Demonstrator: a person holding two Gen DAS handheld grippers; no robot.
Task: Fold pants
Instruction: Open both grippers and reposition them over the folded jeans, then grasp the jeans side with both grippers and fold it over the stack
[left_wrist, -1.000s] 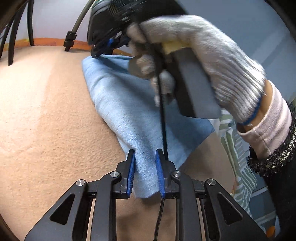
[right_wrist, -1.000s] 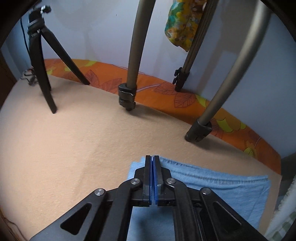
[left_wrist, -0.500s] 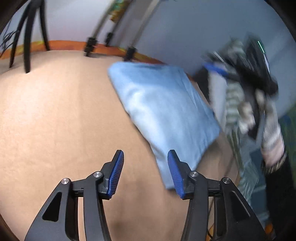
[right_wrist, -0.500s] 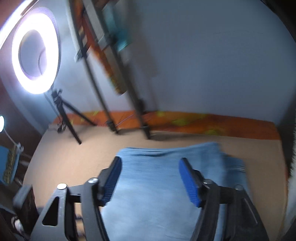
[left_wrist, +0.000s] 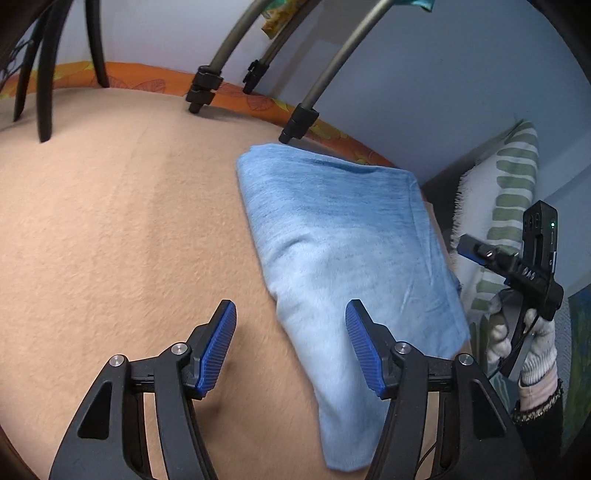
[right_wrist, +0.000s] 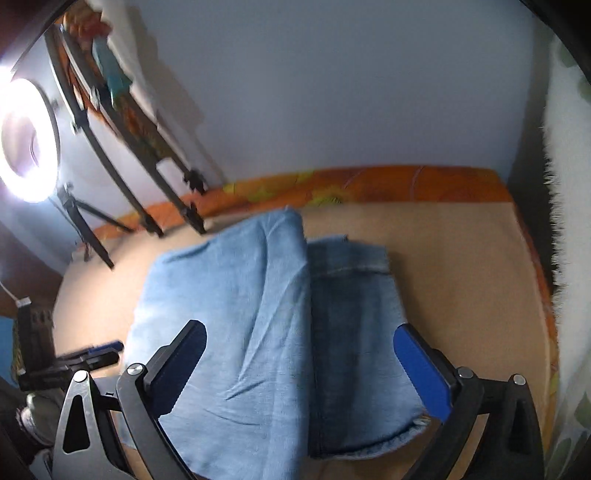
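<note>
The light blue pants (left_wrist: 343, 240) lie folded in a thick rectangle on the tan blanket (left_wrist: 110, 221). My left gripper (left_wrist: 291, 314) hovers over their near left edge. Its jaws are opening and its pads touch no cloth. In the right wrist view the pants (right_wrist: 236, 295) show a pale top layer, with a darker denim layer (right_wrist: 351, 314) sticking out on the right. My right gripper (right_wrist: 300, 332) hangs above them with its jaws opening wide and nothing gripped. A gloved hand (left_wrist: 532, 343) holds that gripper (left_wrist: 476, 251) off the bed's right side.
Grey tripod legs (left_wrist: 303, 118) stand on the blanket just behind the pants, and black legs (left_wrist: 44, 92) at far left. A lit ring light (right_wrist: 26, 140) stands at the left. An orange patterned border (left_wrist: 147, 74) runs along the wall. A green-striped white cloth (left_wrist: 509, 192) hangs at the right.
Both grippers let go of the pants and opened. The right one swung from the far edge off to the right side; the left one drew back. The pants now lie flat.
</note>
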